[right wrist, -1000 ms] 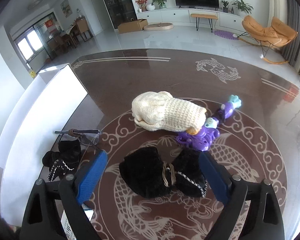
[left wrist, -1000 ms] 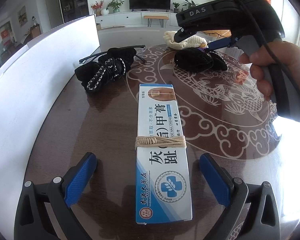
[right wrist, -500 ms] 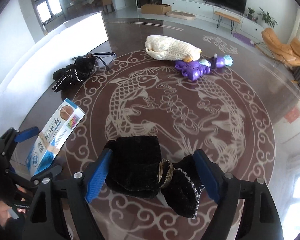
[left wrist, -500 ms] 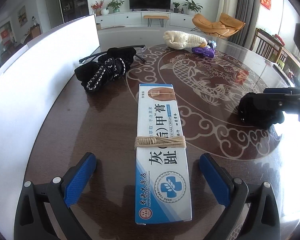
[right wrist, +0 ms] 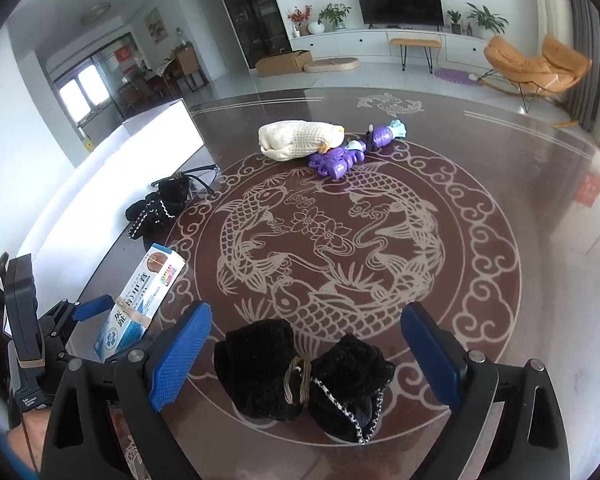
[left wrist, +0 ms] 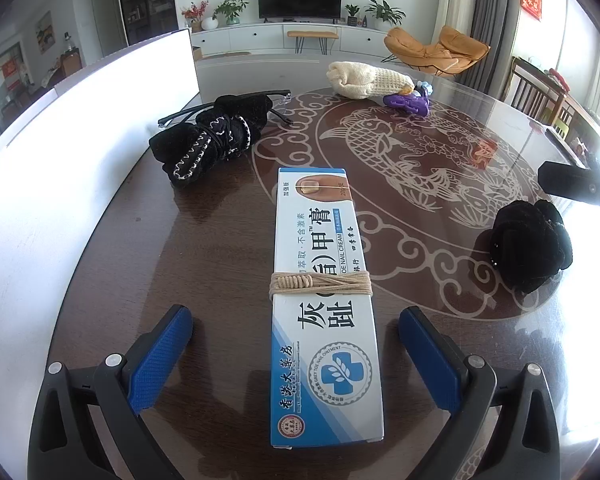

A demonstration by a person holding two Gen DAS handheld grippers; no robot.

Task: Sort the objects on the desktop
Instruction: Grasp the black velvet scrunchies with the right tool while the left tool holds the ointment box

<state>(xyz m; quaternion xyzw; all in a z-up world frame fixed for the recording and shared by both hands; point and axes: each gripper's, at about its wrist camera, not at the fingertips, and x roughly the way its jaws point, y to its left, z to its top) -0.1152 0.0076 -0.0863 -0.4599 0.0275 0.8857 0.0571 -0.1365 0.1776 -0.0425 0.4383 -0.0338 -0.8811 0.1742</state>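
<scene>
A blue-and-white ointment box (left wrist: 324,300) tied with string lies on the brown table between the open jaws of my left gripper (left wrist: 296,348), untouched. It also shows in the right wrist view (right wrist: 140,308). A black velvet bundle (right wrist: 300,376) tied with string lies on the table between the wide-open jaws of my right gripper (right wrist: 306,356), not gripped. It shows at the right in the left wrist view (left wrist: 532,244). A second black bundle (left wrist: 208,140) lies at the far left by a pair of glasses (left wrist: 228,100).
A white box wall (left wrist: 60,152) runs along the table's left side. A cream knitted pouch (right wrist: 300,140) and a purple toy (right wrist: 348,152) lie at the far side of the table (right wrist: 480,240). The left gripper shows in the right wrist view (right wrist: 76,320).
My right gripper carried the black bundle from the far side to the near right of the table, set it down and opened. The left gripper and box have not moved.
</scene>
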